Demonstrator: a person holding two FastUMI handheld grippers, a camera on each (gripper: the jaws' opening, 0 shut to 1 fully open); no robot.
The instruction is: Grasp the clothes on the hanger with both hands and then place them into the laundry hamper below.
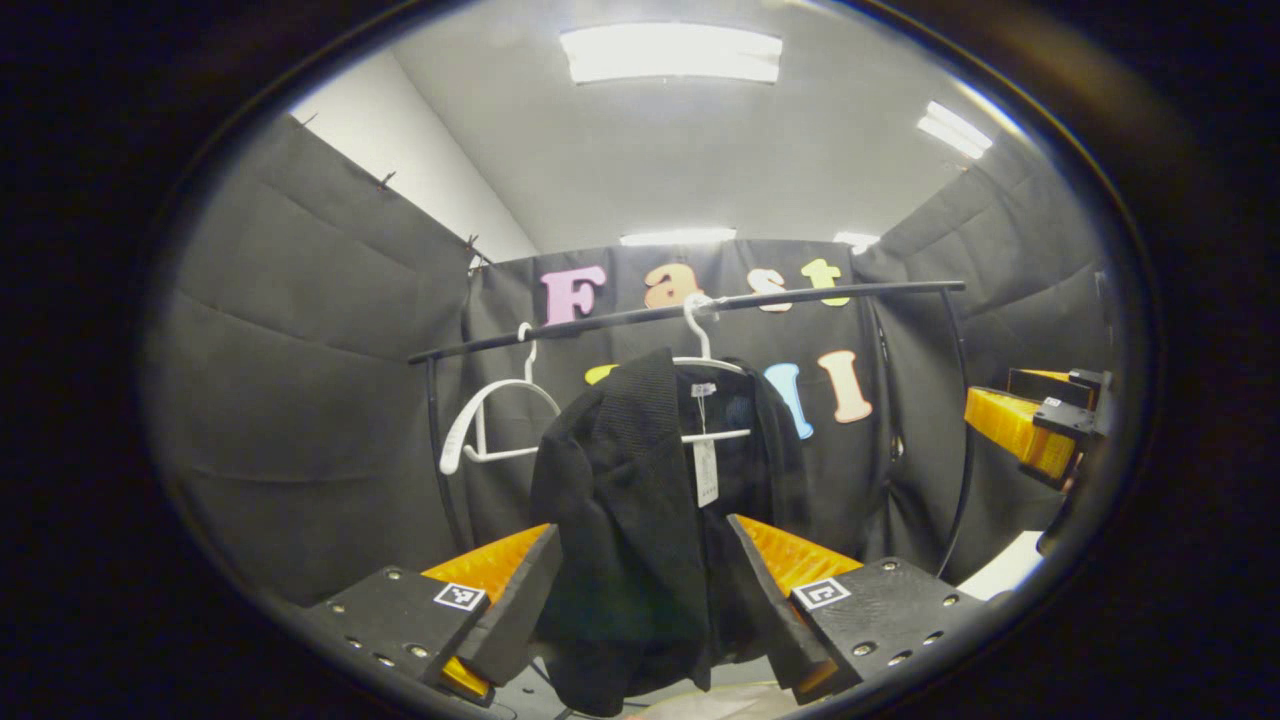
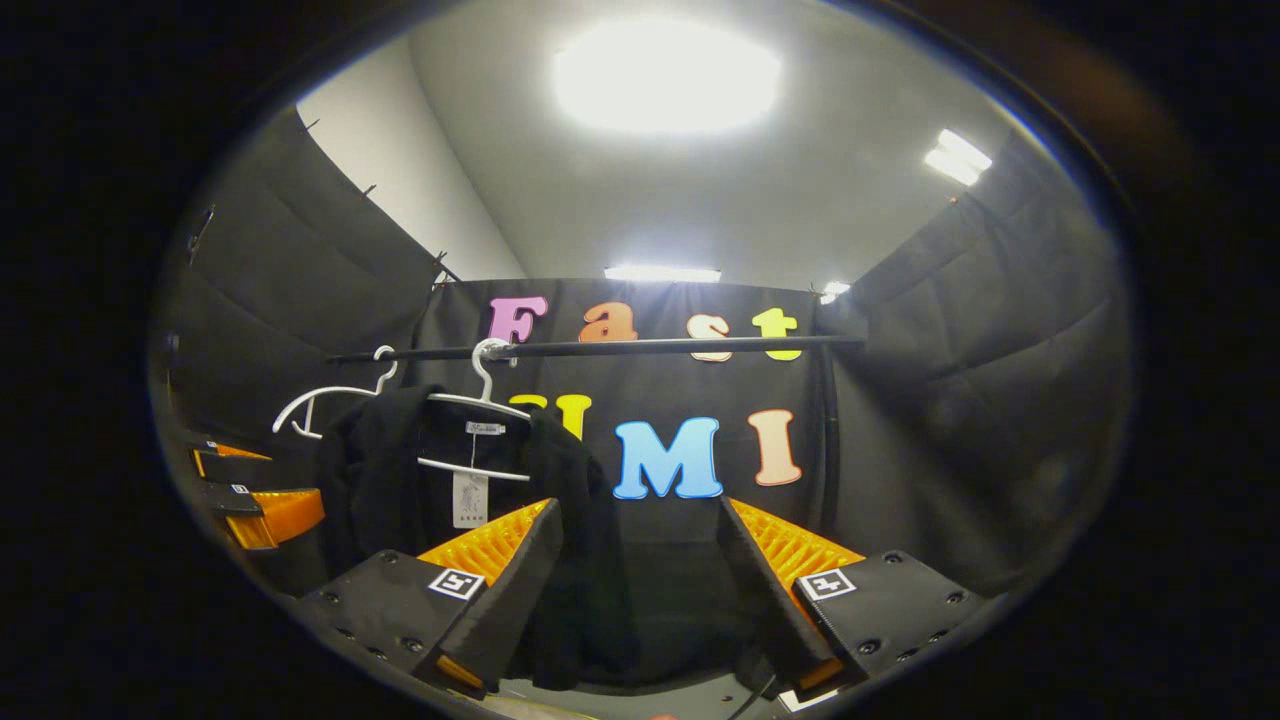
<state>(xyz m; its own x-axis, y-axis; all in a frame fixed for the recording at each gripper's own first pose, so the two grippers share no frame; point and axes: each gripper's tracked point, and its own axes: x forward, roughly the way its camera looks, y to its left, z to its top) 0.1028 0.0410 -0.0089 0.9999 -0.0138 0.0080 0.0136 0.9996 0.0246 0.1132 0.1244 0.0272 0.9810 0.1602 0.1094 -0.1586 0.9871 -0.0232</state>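
My left gripper is spread wide and holds nothing; the black woven jacket hangs on a white plastic hanger from the black metal rail, in line with its fingers. My right gripper is also released, with the jacket to its left.
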